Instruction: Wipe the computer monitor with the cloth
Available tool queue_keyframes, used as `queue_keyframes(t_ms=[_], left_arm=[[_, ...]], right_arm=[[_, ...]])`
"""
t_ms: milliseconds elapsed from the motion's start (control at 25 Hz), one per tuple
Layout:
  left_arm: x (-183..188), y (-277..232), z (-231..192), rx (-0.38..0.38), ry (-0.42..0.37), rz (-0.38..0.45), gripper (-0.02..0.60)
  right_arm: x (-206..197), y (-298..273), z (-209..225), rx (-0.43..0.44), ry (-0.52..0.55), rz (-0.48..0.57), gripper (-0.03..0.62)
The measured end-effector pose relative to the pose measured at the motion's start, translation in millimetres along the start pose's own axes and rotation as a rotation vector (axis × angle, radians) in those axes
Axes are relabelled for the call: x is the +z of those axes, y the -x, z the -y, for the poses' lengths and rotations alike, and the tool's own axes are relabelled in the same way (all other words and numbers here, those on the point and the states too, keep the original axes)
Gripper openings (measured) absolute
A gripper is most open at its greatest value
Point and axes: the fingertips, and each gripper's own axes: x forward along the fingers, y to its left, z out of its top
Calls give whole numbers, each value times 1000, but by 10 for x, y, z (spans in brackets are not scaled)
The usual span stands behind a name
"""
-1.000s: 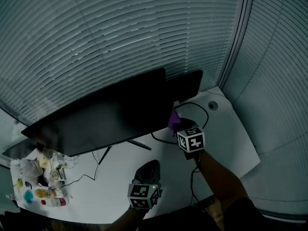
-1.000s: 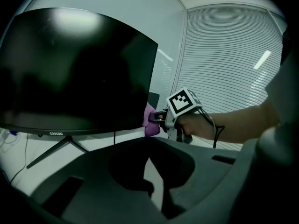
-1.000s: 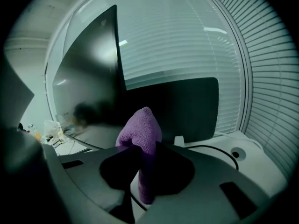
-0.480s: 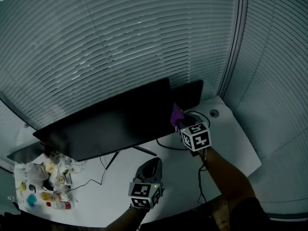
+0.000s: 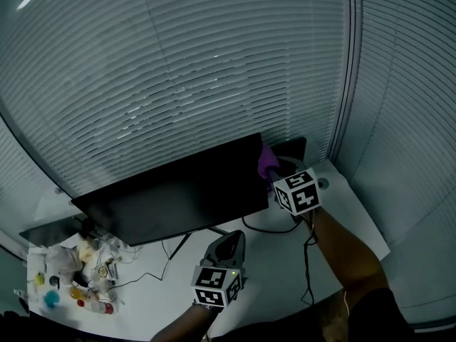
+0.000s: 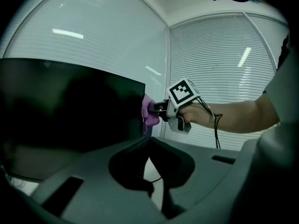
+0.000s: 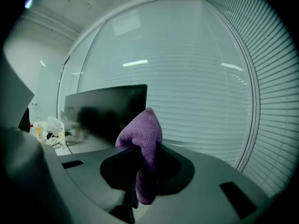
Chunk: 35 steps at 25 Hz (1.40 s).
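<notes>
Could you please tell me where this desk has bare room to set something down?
The desk's right corner, between the right forearm and the blinds, is bare except a grommet. The strip before the monitor, between the left gripper and the clutter, is open, though a cable crosses it. The left end is crowded.

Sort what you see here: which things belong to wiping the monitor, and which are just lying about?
In the job: monitor, purple cloth, right gripper clamping it.

Lying about: small bottles and wrappers at the desk's left end, cables, left gripper holding nothing.
</notes>
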Motion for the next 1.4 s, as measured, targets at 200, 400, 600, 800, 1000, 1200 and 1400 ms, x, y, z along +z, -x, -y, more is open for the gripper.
queue_keyframes(t_ms=[200, 400, 600, 800, 1000, 1200, 1400], left_arm=[[291, 145, 1, 6, -32, 51, 6], [604, 302, 77, 9, -53, 85, 6], [677, 386, 18, 18, -57, 92, 6], [570, 427, -44, 20, -74, 96, 6], [674, 432, -21, 14, -83, 115, 6], [801, 437, -11, 18, -76, 134, 6], [804, 457, -71, 34, -60, 143, 6]], right_arm=[[408, 147, 20, -19, 36, 43, 78], [822, 311, 75, -31, 72, 71, 78], [1034, 337, 99, -37, 103, 80, 78], [1022, 375, 78, -50, 113, 104, 78], [1224, 488, 90, -68, 220, 112, 78], [1400, 530, 8, -49, 408, 57, 78], [1361, 436, -197, -18, 728, -80, 78]])
